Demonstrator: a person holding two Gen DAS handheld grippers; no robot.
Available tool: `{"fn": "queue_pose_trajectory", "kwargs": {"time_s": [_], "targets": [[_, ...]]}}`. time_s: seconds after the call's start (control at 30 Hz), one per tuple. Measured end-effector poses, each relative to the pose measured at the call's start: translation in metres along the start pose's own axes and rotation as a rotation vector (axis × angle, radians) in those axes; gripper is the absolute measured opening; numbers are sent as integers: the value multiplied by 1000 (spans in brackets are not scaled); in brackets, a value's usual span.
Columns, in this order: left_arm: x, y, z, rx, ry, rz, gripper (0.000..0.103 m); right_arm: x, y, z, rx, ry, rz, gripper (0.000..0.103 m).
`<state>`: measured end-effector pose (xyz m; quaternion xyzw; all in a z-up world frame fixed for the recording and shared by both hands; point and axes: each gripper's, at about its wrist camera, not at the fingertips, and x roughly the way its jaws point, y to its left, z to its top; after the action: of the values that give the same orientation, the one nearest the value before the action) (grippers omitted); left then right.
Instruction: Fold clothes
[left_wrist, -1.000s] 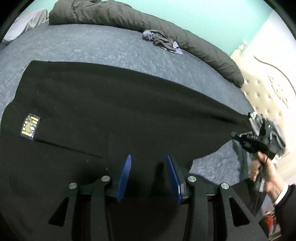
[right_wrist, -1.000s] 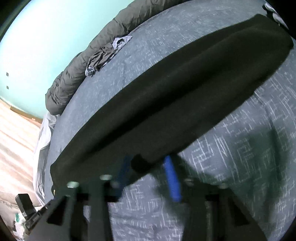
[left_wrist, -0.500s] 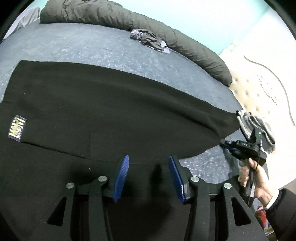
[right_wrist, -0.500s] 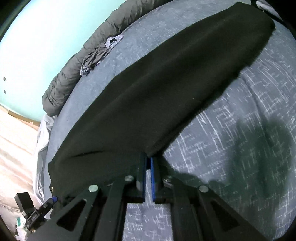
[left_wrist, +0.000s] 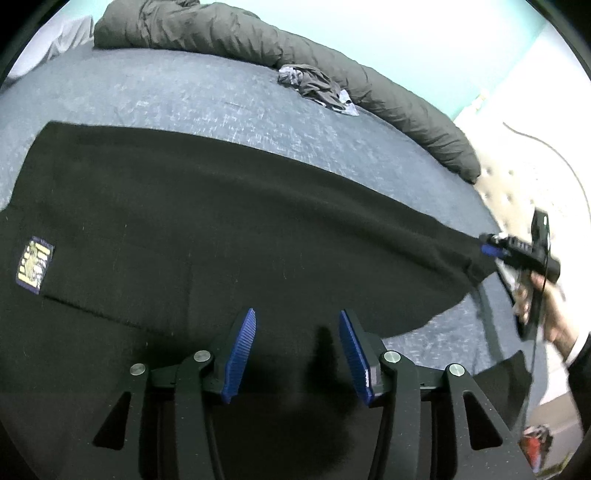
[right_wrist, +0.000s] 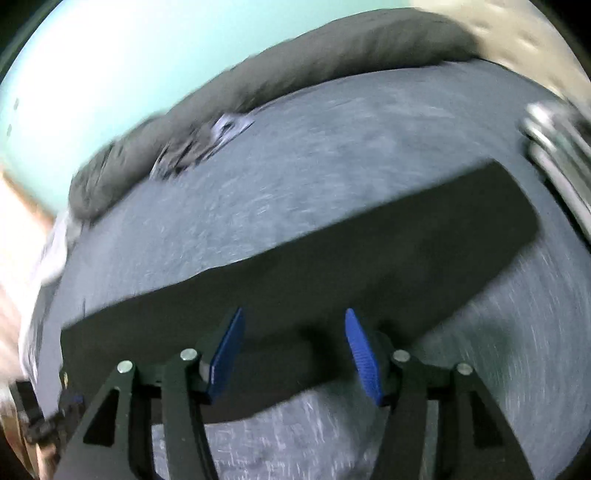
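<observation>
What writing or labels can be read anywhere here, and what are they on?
Nothing can be read.
Patch on the black garment: blue with yellow marks, too blurred to read.
Right gripper, seen from the left wrist camera: pale marks on its black body, too small to read.
The right wrist view shows no text.

Your right wrist view is smeared by motion blur, so the crumpled clothes (right_wrist: 207, 144) by the grey duvet (right_wrist: 295, 70) cannot be made out. The black garment (left_wrist: 221, 229) runs off the left wrist view's lower edge, and its patch (left_wrist: 35, 264) is too small to read.
</observation>
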<state>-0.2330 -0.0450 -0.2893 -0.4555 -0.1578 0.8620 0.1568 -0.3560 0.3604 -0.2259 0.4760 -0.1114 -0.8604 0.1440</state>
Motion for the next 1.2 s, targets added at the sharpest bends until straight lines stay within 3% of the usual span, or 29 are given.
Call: {"fn": "queue_pose_trajectory", "kwargs": {"time_s": [0.13,0.37,0.8,0.93,0.97,1.2], "targets": [[8,-4,-1,28,8,22,58,18,22,34,-135,60,-11,58],[12,2,-2,17,12,22,59,67,94,35,-437,161,7,58],[13,5,-8,11,17,21,61,118,129,28,-704,257,3,57],[13,7,-8,11,19,19,62,122,134,25,-736,255,5,11],[13,7,-9,8,18,19,62,120,134,27,-735,240,3,4],[13,6,-10,9,21,28,62,99,132,52,-681,96,-39,2]]}}
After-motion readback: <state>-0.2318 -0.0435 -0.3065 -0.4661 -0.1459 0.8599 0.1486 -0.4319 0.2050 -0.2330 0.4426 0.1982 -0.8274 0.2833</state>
